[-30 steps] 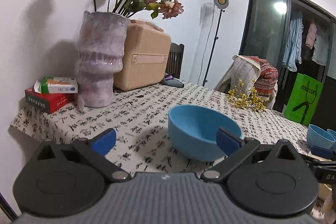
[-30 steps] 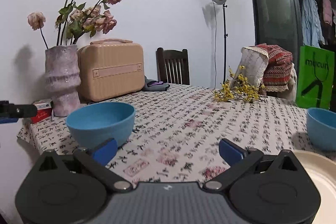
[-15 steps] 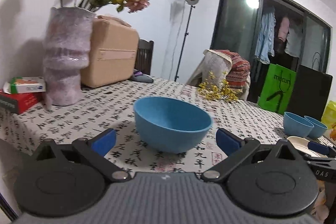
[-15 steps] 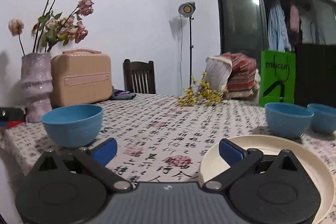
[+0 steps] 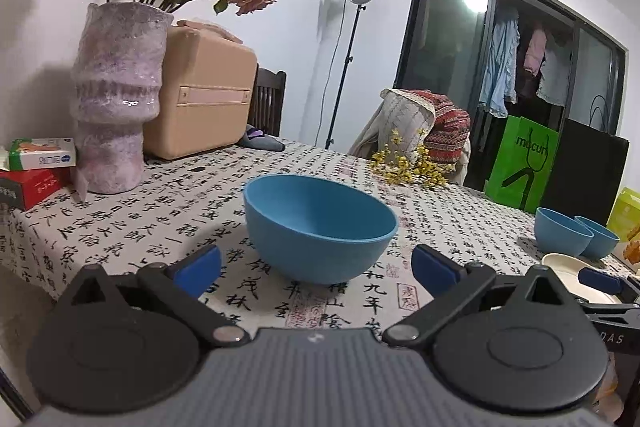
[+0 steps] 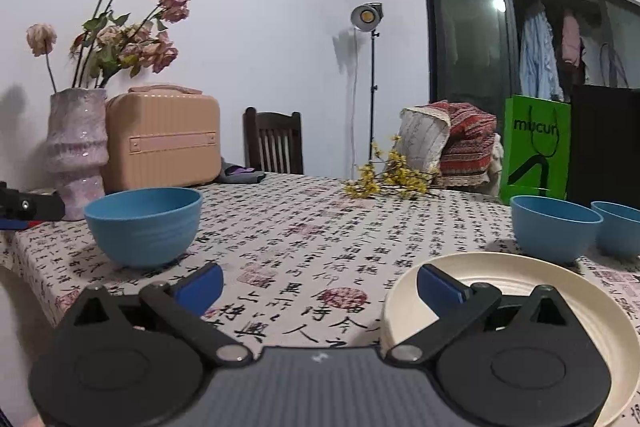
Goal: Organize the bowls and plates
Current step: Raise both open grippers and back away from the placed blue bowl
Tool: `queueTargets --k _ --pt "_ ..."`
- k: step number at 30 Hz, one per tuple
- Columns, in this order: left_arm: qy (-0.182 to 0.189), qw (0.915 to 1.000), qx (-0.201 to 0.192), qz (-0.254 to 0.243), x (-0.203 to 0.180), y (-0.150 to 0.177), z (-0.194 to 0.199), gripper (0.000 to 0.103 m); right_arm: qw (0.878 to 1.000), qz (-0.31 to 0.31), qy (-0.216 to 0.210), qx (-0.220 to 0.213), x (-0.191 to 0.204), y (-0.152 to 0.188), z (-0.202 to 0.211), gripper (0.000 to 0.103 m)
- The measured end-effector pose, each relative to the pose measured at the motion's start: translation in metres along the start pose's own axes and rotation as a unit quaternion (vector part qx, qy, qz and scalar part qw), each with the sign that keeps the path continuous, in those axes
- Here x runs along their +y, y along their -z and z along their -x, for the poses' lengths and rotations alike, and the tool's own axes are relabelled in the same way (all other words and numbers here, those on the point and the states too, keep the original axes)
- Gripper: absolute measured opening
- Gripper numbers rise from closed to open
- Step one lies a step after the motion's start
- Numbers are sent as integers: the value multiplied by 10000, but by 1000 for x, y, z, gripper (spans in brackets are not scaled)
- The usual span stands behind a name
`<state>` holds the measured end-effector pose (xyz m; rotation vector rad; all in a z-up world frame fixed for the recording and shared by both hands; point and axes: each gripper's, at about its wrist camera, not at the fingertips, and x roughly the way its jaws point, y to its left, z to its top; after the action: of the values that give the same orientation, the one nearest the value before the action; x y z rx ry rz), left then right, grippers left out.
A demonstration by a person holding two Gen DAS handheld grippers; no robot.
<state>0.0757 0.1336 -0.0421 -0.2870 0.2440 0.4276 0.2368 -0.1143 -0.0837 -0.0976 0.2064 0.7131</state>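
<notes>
A large blue bowl (image 5: 320, 227) stands on the calligraphy-print tablecloth just ahead of my open left gripper (image 5: 316, 269), centred between its blue pads. The same blue bowl (image 6: 142, 223) shows at the left of the right wrist view. My right gripper (image 6: 320, 285) is open over bare cloth, its right finger above the rim of a cream plate (image 6: 520, 279). Two smaller blue bowls (image 6: 554, 227) stand side by side behind the plate; these small bowls (image 5: 564, 237) and the plate (image 5: 568, 265) appear far right in the left wrist view.
A pink vase (image 5: 116, 99) with dried roses, a beige case (image 5: 200, 95) and small boxes (image 5: 38, 163) stand at the table's left end. Yellow flowers (image 6: 384, 179) lie at the far edge by a chair (image 6: 274, 143). A green bag (image 6: 536, 151) stands at the right.
The left view has swung so the big bowl now sits centred between the left fingers. The right gripper has turned right, bringing the plate and two small bowls into view.
</notes>
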Motion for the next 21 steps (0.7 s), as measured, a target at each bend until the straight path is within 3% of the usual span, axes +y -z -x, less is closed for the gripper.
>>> queueTargets --k 21 --pt "-278 9994 -111 196 7 -3 13 103 9978 191 -630 49 14 -15 -4 103"
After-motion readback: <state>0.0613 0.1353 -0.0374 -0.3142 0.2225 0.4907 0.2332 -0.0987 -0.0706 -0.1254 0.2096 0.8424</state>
